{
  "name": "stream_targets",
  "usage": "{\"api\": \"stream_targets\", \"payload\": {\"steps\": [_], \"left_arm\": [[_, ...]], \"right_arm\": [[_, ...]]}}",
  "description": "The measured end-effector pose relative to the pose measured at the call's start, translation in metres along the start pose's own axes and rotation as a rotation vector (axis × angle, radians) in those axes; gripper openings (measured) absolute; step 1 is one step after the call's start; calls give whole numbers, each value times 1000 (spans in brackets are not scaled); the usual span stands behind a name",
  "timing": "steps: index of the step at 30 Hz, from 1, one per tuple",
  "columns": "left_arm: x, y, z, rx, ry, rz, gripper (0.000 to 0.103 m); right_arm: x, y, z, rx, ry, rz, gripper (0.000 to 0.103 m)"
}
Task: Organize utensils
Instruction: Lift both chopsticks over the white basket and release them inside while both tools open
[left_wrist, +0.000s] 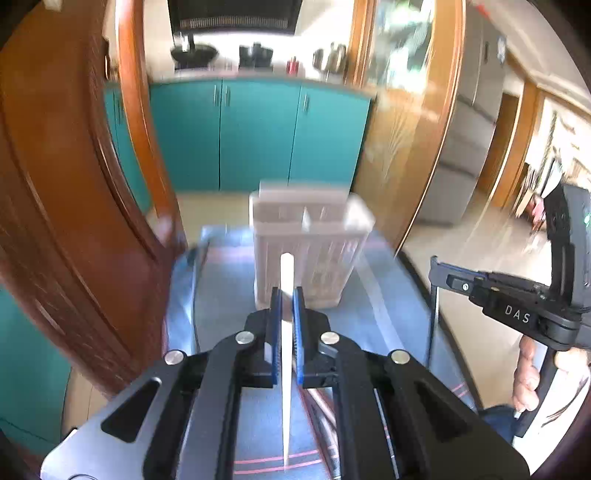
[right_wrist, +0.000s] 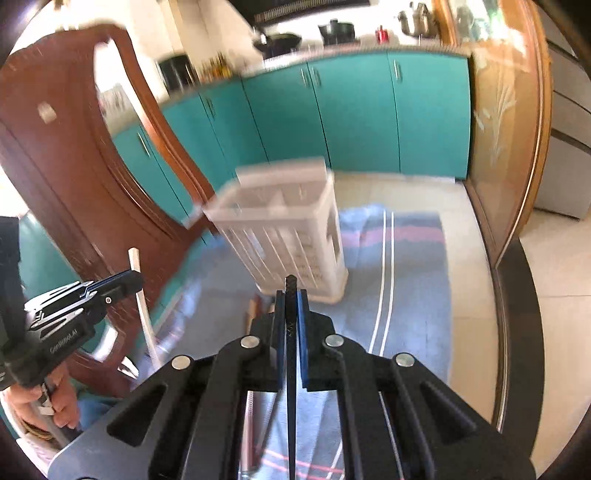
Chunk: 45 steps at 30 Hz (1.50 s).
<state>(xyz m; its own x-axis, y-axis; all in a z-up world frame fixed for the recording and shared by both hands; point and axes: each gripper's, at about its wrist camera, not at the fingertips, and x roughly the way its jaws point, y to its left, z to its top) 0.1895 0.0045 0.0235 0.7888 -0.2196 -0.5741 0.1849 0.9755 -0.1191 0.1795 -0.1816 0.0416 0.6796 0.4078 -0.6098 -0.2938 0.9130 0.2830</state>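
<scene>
A white slotted utensil holder (left_wrist: 310, 243) with compartments stands on a blue striped cloth (left_wrist: 229, 280); it also shows in the right wrist view (right_wrist: 291, 229). My left gripper (left_wrist: 287, 295) is shut on a white chopstick (left_wrist: 286, 273), held above the cloth just short of the holder. My right gripper (right_wrist: 291, 295) is shut on a black chopstick (right_wrist: 290, 332), also near the holder's base. The left gripper with the white chopstick (right_wrist: 138, 291) shows in the right wrist view at the left. The right gripper's side (left_wrist: 454, 277) shows in the left wrist view, fingertips unclear.
A pair of white chopsticks (right_wrist: 384, 280) lies on the cloth right of the holder. More utensils (right_wrist: 255, 406) lie under my right gripper. A brown wooden door (left_wrist: 74, 206) stands to the left, teal cabinets (left_wrist: 258, 133) behind, a glass partition (right_wrist: 506, 133) to the right.
</scene>
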Motion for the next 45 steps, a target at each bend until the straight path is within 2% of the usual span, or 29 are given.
{"api": "stream_targets", "payload": {"steps": [3, 8, 12, 14, 15, 17, 19, 23, 28, 33, 34, 36, 37, 38, 39, 40, 41, 43, 45], "left_arm": [[-28, 0, 27, 1, -78, -20, 7], [-67, -2, 92, 11, -250, -7, 7], [-76, -1, 139, -30, -365, 19, 7], [-65, -2, 154, -52, -419, 35, 7], [-52, -3, 157, -56, -411, 52, 7], [-30, 0, 156, -70, -371, 71, 7], [-2, 7, 149, -90, -321, 85, 7], [41, 17, 131, -93, -268, 121, 7], [61, 18, 110, -82, -257, 136, 7], [66, 16, 94, -85, -258, 149, 7], [64, 16, 91, -84, -258, 152, 7], [60, 16, 85, -80, -268, 162, 7], [55, 15, 81, -75, -282, 169, 12], [51, 15, 78, -70, -296, 171, 20], [47, 13, 77, -70, -308, 173, 26], [38, 14, 71, -71, -334, 171, 36], [30, 15, 65, -72, -363, 167, 40], [13, 17, 49, -63, -414, 185, 40], [9, 20, 28, -35, -405, 243, 40]], "right_arm": [[-31, 9, 26, 16, -92, 26, 7], [-74, 21, 91, 32, -288, 57, 7], [-88, 25, 136, 51, -438, -2, 7], [-77, 27, 144, 47, -482, -68, 7], [-73, 28, 142, 42, -487, -95, 7], [-53, 25, 137, 29, -475, -144, 7], [-28, 16, 124, 32, -443, -150, 7], [10, -1, 96, 37, -381, -162, 7], [21, -11, 76, 33, -382, -160, 7], [13, -16, 65, 57, -400, -168, 8], [9, -18, 64, 65, -411, -172, 11], [0, -22, 58, 80, -433, -181, 31], [-6, -25, 54, 96, -453, -189, 52], [-12, -30, 48, 117, -480, -200, 63], [-15, -34, 43, 129, -491, -211, 63], [-18, -40, 38, 138, -492, -226, 63], [-19, -46, 32, 152, -491, -246, 63], [-17, -64, 15, 203, -468, -287, 63], [2, -84, -3, 249, -343, -356, 63]]}}
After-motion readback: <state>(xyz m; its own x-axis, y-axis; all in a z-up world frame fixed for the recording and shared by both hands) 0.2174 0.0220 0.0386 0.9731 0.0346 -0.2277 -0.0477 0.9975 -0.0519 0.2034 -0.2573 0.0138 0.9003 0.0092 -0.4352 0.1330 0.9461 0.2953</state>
